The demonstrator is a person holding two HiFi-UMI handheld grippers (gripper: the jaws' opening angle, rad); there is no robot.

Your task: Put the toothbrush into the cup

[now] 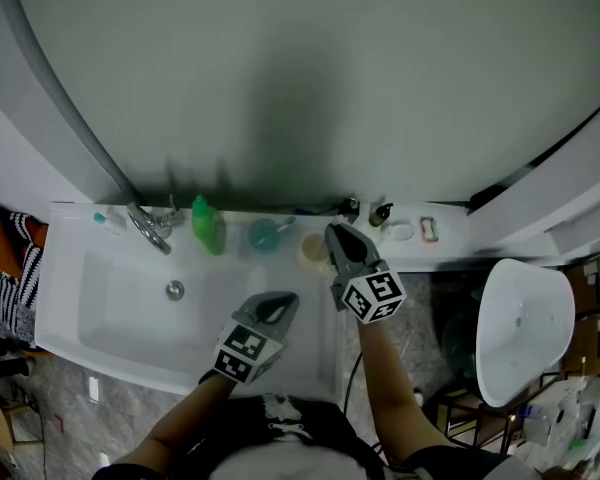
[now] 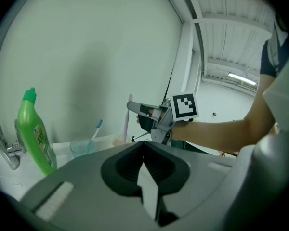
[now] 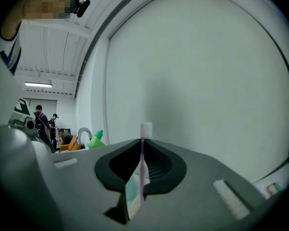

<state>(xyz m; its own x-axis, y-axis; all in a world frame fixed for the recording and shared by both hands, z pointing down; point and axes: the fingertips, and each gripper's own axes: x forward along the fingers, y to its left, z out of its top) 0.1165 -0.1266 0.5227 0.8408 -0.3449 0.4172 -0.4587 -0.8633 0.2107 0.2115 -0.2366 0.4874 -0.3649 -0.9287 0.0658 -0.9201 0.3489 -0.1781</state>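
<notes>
Toothbrush (image 3: 143, 170), clamped upright in right gripper (image 1: 336, 234), should lower straight into nearby cup (image 1: 313, 252); left gripper (image 2: 144, 148) is closed, empty.

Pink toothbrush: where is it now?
The pink toothbrush stands upright, clamped in the right gripper; in the head view that gripper is beside the pale cup, right of the teal cup.

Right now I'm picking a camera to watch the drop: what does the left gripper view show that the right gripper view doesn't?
Left only: the teal cup with a blue brush in it, and the right gripper from outside. Right only: its jaws shut on the toothbrush up close, and people behind. Both: the toothbrush, the bottle and the faucet.
</notes>
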